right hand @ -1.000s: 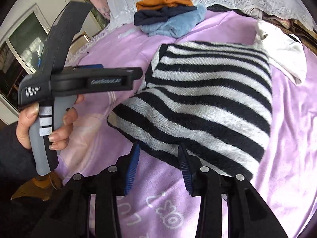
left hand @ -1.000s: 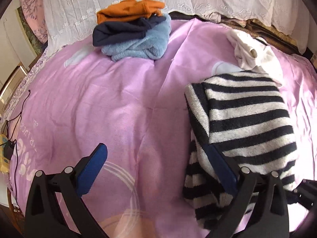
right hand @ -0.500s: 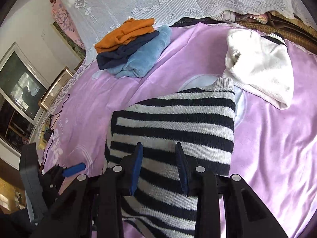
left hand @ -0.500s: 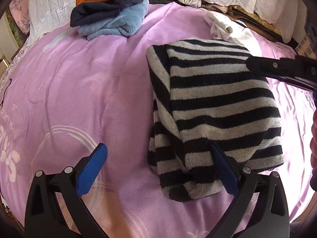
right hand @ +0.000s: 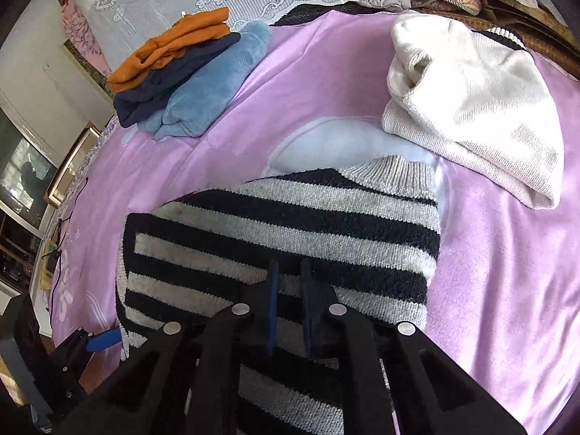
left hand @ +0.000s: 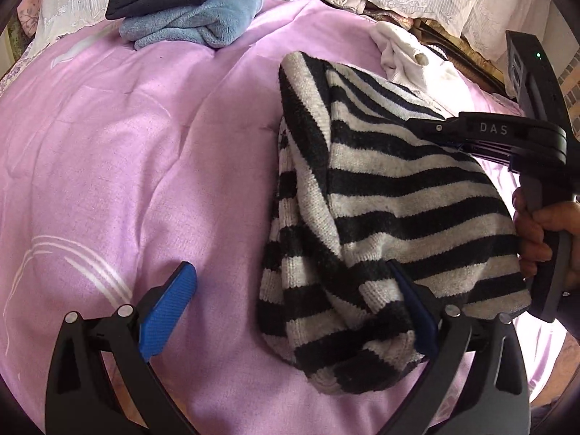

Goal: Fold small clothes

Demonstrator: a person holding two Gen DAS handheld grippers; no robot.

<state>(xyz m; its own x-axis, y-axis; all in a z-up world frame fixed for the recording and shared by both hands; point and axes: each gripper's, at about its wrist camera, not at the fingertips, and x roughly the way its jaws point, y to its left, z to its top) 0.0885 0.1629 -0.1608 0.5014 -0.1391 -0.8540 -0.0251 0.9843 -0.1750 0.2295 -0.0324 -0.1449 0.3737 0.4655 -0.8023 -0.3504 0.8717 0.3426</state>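
We work striped sweater [left hand: 398, 195] on pink bedspread [left hand: 127, 145], partly folded, near edge bunched.

Right gripper [right hand: 288, 290]: jaws closing over sweater's striped knit; whether pads already pinch fabric, we cannot tell. Likely aim: raise a fold.

Left gripper [left hand: 295, 302]: jaws wide apart, straddling bunched corner, one pad [left hand: 170, 308] on bare bedspread; positioned, we judge, to take that corner.

Folded stack [right hand: 188, 83] far side, kept clear; white sweater [right hand: 471, 101] waits beside.
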